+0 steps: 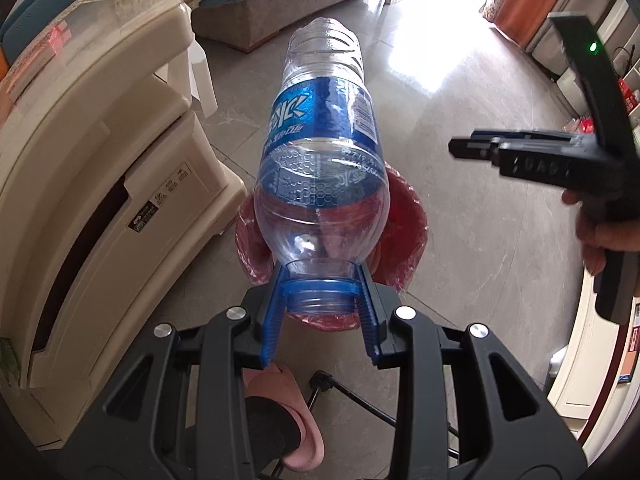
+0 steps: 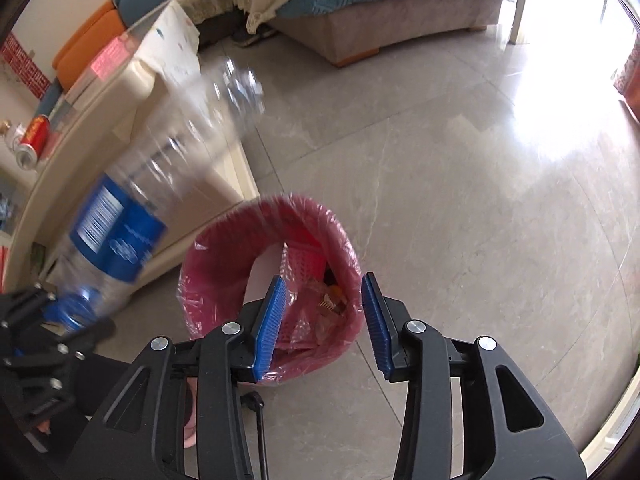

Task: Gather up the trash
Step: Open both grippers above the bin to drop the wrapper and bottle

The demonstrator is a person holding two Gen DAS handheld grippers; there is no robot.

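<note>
My left gripper (image 1: 320, 292) is shut on the neck of a clear plastic bottle (image 1: 324, 140) with a blue label. The capless bottle points away from the camera. It hangs over a pink bin (image 1: 404, 216) lined with a clear bag. In the right wrist view the same bottle (image 2: 120, 232) is blurred at the left, with the left gripper (image 2: 60, 312) at its neck. My right gripper (image 2: 324, 280) is open and holds nothing, just above the bin (image 2: 224, 248), where some wrappers (image 2: 328, 304) lie. The right gripper (image 1: 460, 148) also shows from the side, held by a hand (image 1: 596, 236).
A cream cabinet (image 1: 100, 160) stands close to the left of the bin. A red can (image 2: 34, 136) lies on its top. A sofa (image 2: 380, 12) runs along the back. A pink slipper (image 1: 292, 412) and a black cable (image 1: 360, 396) lie on the grey tiled floor.
</note>
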